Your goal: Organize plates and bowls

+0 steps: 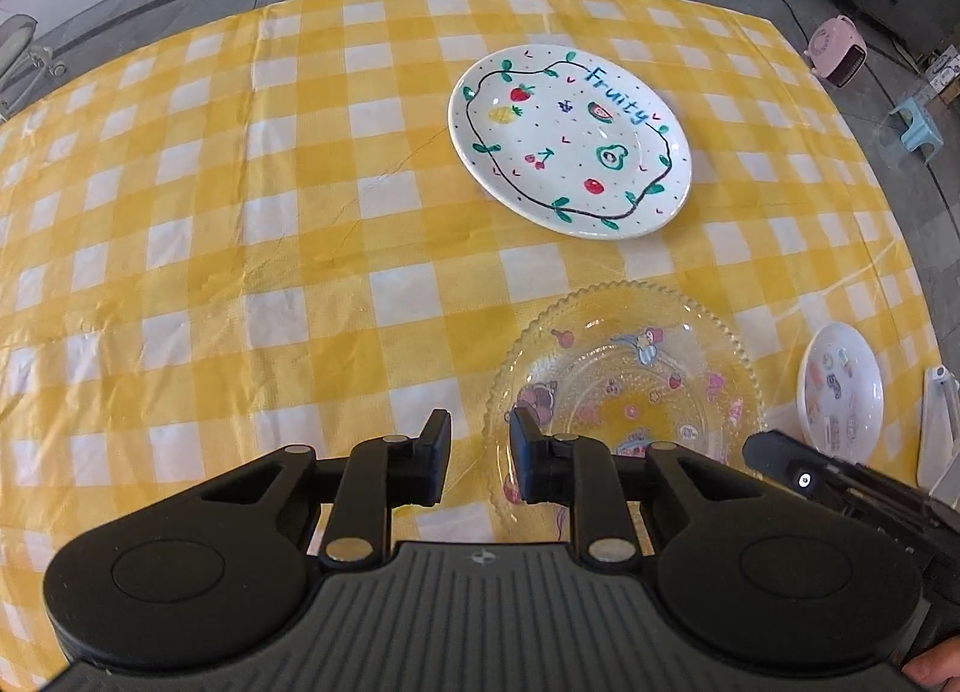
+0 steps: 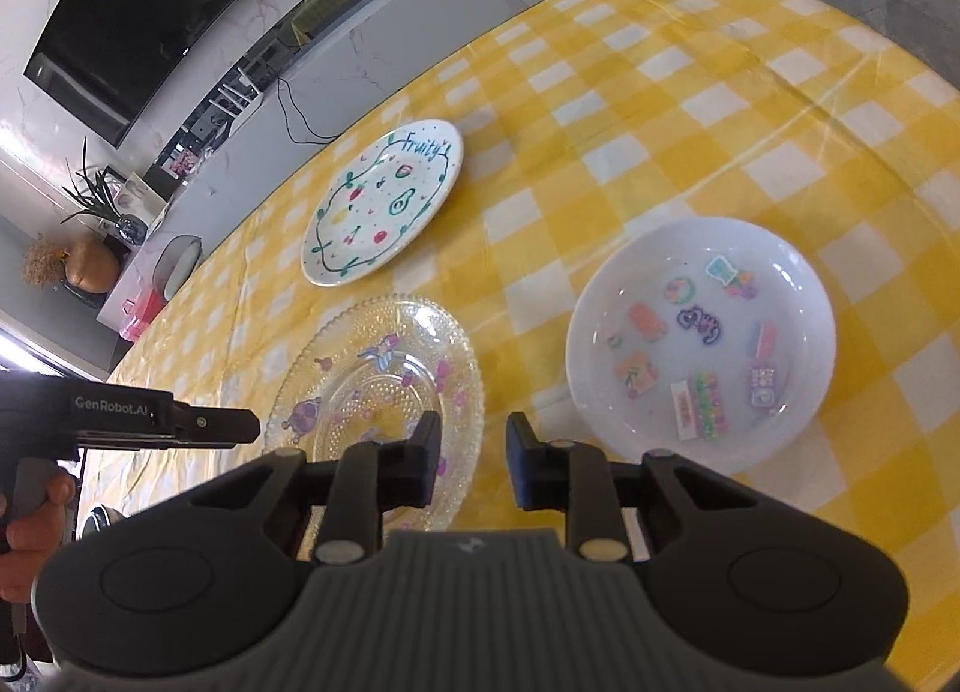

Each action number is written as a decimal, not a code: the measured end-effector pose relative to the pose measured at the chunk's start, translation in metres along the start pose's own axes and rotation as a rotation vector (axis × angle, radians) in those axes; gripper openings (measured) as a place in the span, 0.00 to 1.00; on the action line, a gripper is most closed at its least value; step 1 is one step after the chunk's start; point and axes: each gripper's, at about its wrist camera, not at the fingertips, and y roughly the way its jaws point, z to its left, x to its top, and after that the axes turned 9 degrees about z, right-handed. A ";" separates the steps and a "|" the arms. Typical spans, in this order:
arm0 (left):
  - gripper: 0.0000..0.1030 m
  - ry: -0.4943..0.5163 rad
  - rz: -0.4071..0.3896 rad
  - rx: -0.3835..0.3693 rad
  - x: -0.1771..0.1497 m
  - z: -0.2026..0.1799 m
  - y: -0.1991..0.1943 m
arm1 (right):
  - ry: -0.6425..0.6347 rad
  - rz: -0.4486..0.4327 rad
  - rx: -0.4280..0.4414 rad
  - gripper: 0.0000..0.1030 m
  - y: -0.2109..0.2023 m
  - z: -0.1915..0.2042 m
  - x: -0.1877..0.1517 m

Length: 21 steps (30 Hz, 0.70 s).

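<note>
A white "Fruity" plate (image 1: 570, 143) with painted fruit lies flat at the far middle of the yellow checked table (image 1: 240, 212); it also shows in the right wrist view (image 2: 384, 203). A clear glass plate (image 1: 630, 380) with cartoon stickers lies near me; it also shows in the right wrist view (image 2: 378, 392). A white bowl (image 2: 699, 341) with stickers sits to its right, seen at the edge of the left wrist view (image 1: 840, 392). My left gripper (image 1: 480, 461) is open, its jaws either side of the glass plate's left rim. My right gripper (image 2: 469, 467) is open and empty, above the glass plate's right rim.
The right gripper's body (image 1: 840, 488) shows at the lower right of the left wrist view; the left one (image 2: 150, 422) shows at the left of the right wrist view. A white object (image 1: 936, 422) lies at the table's right edge. A TV (image 2: 150, 2) and shelf stand beyond.
</note>
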 end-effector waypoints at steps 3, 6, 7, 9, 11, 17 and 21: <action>0.25 0.004 0.007 -0.014 0.002 -0.001 0.006 | 0.001 0.011 -0.001 0.16 0.007 0.000 0.000; 0.25 0.003 0.015 -0.013 0.005 -0.001 0.012 | -0.007 0.011 -0.002 0.15 0.007 0.002 0.000; 0.25 0.001 0.020 -0.019 0.005 0.000 0.014 | -0.007 0.014 0.002 0.14 0.008 0.002 -0.001; 0.25 -0.006 0.032 -0.031 0.005 0.000 0.018 | 0.001 0.017 0.012 0.10 0.010 0.000 -0.001; 0.20 -0.010 0.036 -0.054 0.005 -0.001 0.021 | 0.020 0.019 0.024 0.10 0.010 -0.002 0.000; 0.18 -0.034 0.022 -0.056 0.002 -0.001 0.021 | 0.069 0.018 0.056 0.05 0.011 -0.010 0.000; 0.17 -0.043 0.021 -0.046 -0.006 -0.003 0.018 | 0.059 0.016 0.047 0.06 0.008 -0.007 -0.003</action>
